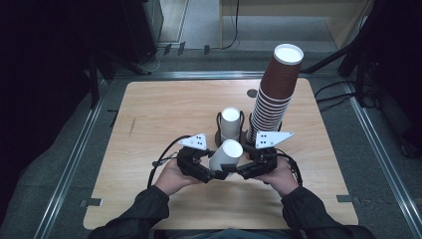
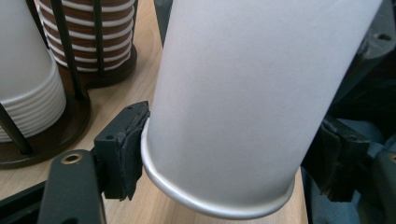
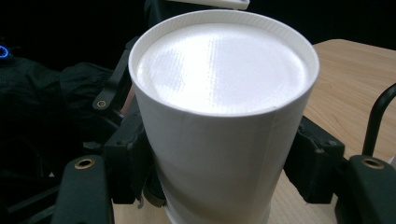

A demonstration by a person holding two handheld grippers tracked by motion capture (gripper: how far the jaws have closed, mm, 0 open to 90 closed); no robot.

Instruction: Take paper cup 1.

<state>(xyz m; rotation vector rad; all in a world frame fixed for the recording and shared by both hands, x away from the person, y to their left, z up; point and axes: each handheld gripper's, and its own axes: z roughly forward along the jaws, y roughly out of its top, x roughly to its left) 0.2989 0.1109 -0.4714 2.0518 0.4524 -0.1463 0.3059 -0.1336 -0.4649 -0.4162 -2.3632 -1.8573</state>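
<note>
Item, white cup (image 1: 226,155): I am clamping its rim in the left gripper (image 1: 215,174), its body in the right gripper (image 1: 233,172), pulling straight, gently.

Light wooden bench (image 1: 164,109) with rounded corners, set on grey floor (image 1: 59,164).
Carries two dark round holders side by side just past the middle: one with a short stack of white cups (image 1: 230,124), one with a tall leaning stack of brown cups (image 1: 276,84). Shows a small dark round hole (image 1: 252,93) near the far edge.
</note>
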